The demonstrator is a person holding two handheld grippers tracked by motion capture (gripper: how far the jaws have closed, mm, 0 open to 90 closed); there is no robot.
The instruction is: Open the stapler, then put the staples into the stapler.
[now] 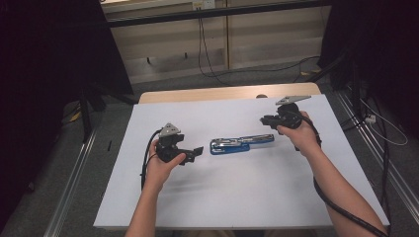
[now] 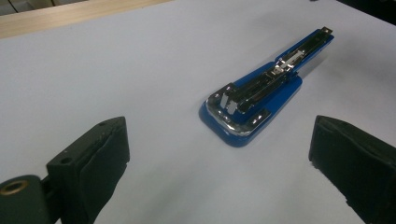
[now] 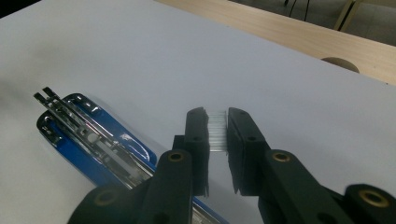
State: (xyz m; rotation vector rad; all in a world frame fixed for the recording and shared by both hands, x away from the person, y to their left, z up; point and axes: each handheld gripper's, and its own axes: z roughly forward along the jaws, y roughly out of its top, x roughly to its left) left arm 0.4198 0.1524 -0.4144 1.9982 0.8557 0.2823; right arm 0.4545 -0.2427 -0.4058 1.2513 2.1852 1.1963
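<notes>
A blue stapler (image 1: 242, 143) lies opened out flat near the middle of the white tabletop (image 1: 237, 197), its long axis running left to right in the high view, with the wide chromed end toward the person's left and the narrow end toward the right. Bare white surface surrounds it on every side; the near edge, the far edge with its strip of wood, and both side edges are all well apart from it.

The left gripper (image 1: 196, 151) is held just left of the stapler's wide end, pointing at it. In the left gripper view its jaws stand wide apart, nothing between the pads, and the stapler (image 2: 261, 95) lies ahead of the gap without touching either pad.

The right gripper (image 1: 264, 120) is above the tabletop, beyond the stapler's narrow end and nearer the far right corner. In the right gripper view its jaws are drawn close together on a small strip of staples (image 3: 216, 130), a silvery ribbed block pinched between the two pads near their tips. The stapler (image 3: 88, 140) lies below and to the left of those jaws in that view, its open metal channel facing up, apart from the strip.

A round hole (image 3: 340, 64) sits in the wooden strip beyond the white sheet's far edge
</notes>
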